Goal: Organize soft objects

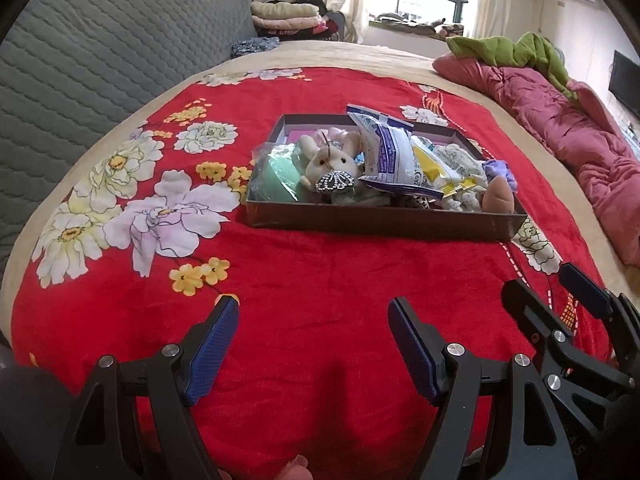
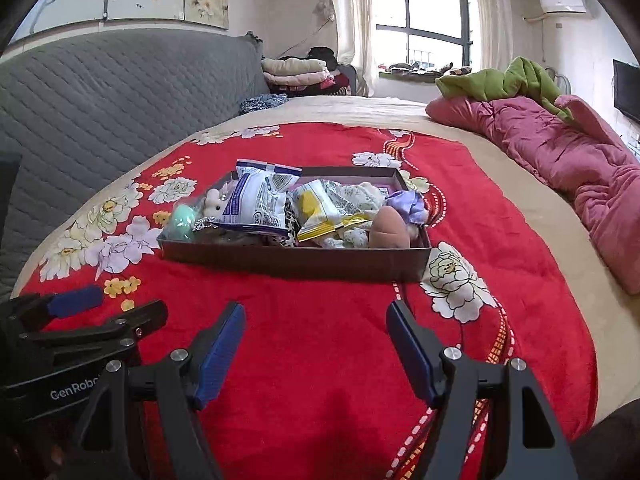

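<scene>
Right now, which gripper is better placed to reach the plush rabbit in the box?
Probably the left gripper. The plush rabbit lies at the left end of the dark box, almost straight ahead of its open jaws. From the right gripper, also open, it lies left of centre, partly behind the blue-and-white packet.

Soft objects (image 1: pixel 384 168) in box (image 1: pixel 380 224) on blanket (image 1: pixel 304 280)

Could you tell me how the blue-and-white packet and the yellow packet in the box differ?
The blue-and-white packet looks larger and stands propped above the box rim; the yellow packet looks smaller and lies lower, nearer the brown plush. Both are crinkled plastic packets inside the box, with neither gripper touching them.
</scene>
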